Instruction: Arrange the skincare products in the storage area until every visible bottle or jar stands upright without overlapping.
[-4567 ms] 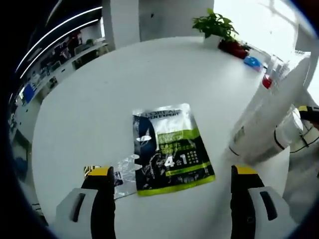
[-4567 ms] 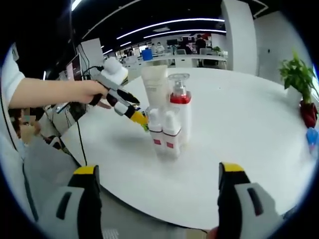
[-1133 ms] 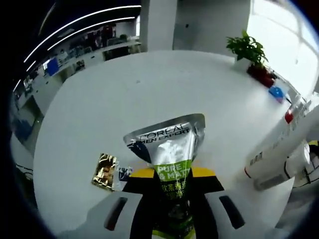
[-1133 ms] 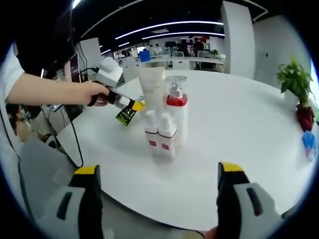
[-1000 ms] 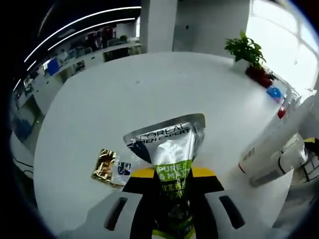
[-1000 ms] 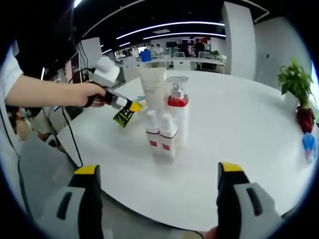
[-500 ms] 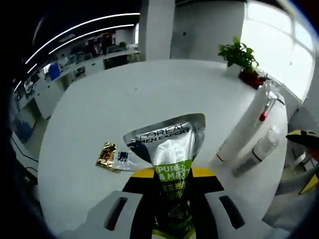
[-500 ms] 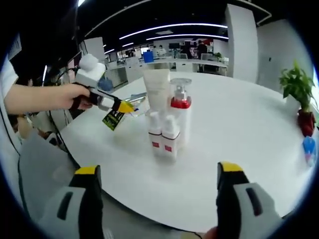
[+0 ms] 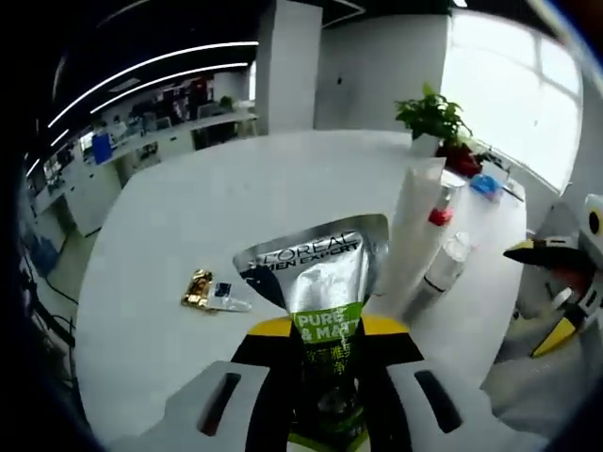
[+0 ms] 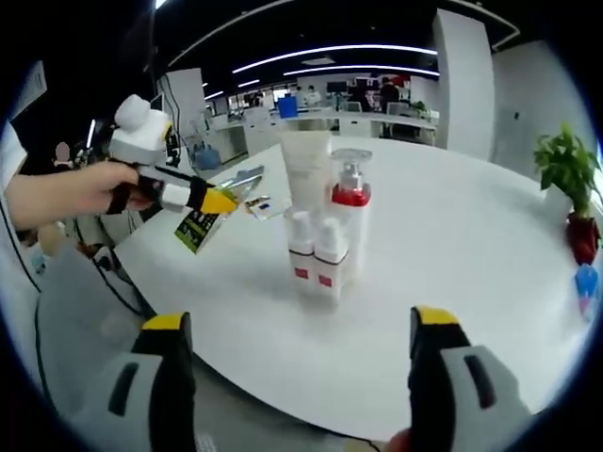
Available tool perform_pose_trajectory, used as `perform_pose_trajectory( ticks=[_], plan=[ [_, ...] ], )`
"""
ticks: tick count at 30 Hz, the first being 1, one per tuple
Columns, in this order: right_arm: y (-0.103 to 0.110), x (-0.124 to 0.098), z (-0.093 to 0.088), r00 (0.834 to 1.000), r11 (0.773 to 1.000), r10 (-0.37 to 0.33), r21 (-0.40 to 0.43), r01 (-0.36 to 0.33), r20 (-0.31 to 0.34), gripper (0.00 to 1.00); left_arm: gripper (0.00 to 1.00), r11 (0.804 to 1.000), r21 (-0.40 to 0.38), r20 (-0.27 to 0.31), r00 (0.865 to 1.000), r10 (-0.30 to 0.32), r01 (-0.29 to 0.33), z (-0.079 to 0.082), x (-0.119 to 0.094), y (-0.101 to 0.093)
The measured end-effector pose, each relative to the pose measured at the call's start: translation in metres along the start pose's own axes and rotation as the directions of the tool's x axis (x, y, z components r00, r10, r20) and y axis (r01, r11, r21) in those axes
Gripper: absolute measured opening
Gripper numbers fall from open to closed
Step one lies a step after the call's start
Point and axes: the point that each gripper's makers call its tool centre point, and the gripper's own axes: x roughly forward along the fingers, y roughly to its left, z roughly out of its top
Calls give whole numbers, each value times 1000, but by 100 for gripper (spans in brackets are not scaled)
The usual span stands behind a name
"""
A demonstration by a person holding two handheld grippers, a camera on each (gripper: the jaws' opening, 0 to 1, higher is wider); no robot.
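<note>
My left gripper [image 9: 325,331] is shut on a silver, black and green skincare pouch [image 9: 318,282] and holds it off the white round table [image 9: 188,207]. In the right gripper view a hand carries that left gripper [image 10: 221,201], the pouch [image 10: 198,228] hanging left of the bottles. Standing upright in a tight group are a white tube [image 10: 308,174], a clear pump bottle with a red collar [image 10: 350,212] and two small white bottles [image 10: 315,254]. The tube [image 9: 415,226] and a small bottle [image 9: 443,273] stand right of the pouch. My right gripper [image 10: 301,377] is open and holds nothing, near the table's edge.
A gold sachet [image 9: 197,288] and a clear one [image 9: 226,298] lie flat on the table left of the pouch. A potted plant [image 9: 433,113] and a blue object [image 9: 484,185] sit at the far rim. Office desks stand beyond the table.
The pouch lay flat between my open left jaws 4.6 s ago; the left gripper has since shut on it, lifted it and drawn back from the bottles. The right gripper has stayed put.
</note>
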Motion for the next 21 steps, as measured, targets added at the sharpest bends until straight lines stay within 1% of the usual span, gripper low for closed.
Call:
perform_pose_trajectory(
  ticks=[7, 9, 11, 12, 18, 21],
  plan=[
    [3, -1, 2, 1000, 1000, 9, -8, -9, 9, 95, 20, 1000, 9, 31, 999, -11, 11, 3, -20, -16],
    [4, -4, 6, 1000, 1000, 12, -8, -12, 29, 92, 20, 1000, 11, 38, 999, -15, 15, 3, -25, -20],
    [6, -7, 12, 998, 999, 27, 21, -28, 55, 87, 20, 1000, 8, 49, 999, -22, 22, 5, -30, -25],
    [6, -8, 13, 998, 1000, 22, 20, -24, 58, 87, 20, 1000, 9, 52, 998, -24, 24, 5, -32, -27],
    [9, -11, 19, 996, 998, 39, 51, -43, 85, 86, 20, 999, 33, 67, 997, -37, 35, 7, -44, -40],
    [16, -13, 30, 991, 994, 62, 86, -73, 118, 86, 20, 999, 40, 79, 996, -40, 37, 8, -48, -43]
  ],
)
